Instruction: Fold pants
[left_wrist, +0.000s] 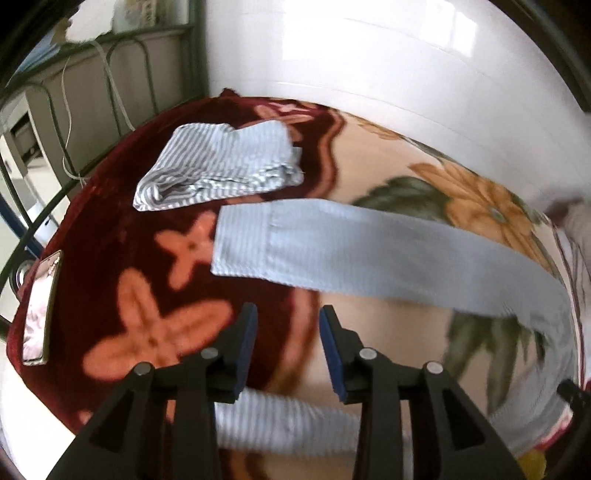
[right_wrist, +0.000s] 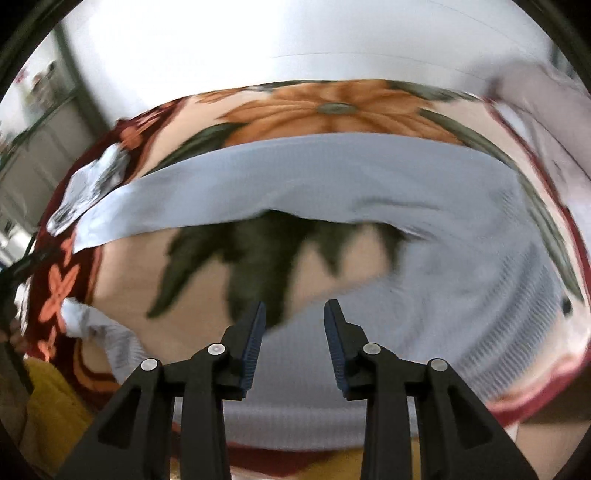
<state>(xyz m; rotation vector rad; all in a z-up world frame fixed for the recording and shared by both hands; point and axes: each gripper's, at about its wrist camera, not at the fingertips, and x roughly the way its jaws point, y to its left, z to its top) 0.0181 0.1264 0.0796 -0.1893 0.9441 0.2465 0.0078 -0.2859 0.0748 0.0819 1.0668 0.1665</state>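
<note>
Light blue striped pants (left_wrist: 369, 251) lie spread on a floral blanket (left_wrist: 147, 332). One leg runs across the middle of the left wrist view, its hem at the left. The other leg (left_wrist: 295, 417) lies lower, under my left gripper (left_wrist: 288, 314). That gripper hovers above the blanket, open, with nothing between its blue pads. In the right wrist view the pants (right_wrist: 332, 177) curve from the far leg round to the waist at the right. My right gripper (right_wrist: 294, 306) hangs open over the near leg, holding nothing. Both views are blurred.
A folded striped garment (left_wrist: 221, 166) lies on the blanket beyond the far leg. A phone (left_wrist: 40, 306) rests near the blanket's left edge. A metal bed rail (left_wrist: 110, 74) and a white wall (left_wrist: 369, 55) bound the far side. Yellow cloth (right_wrist: 48, 406) shows at lower left.
</note>
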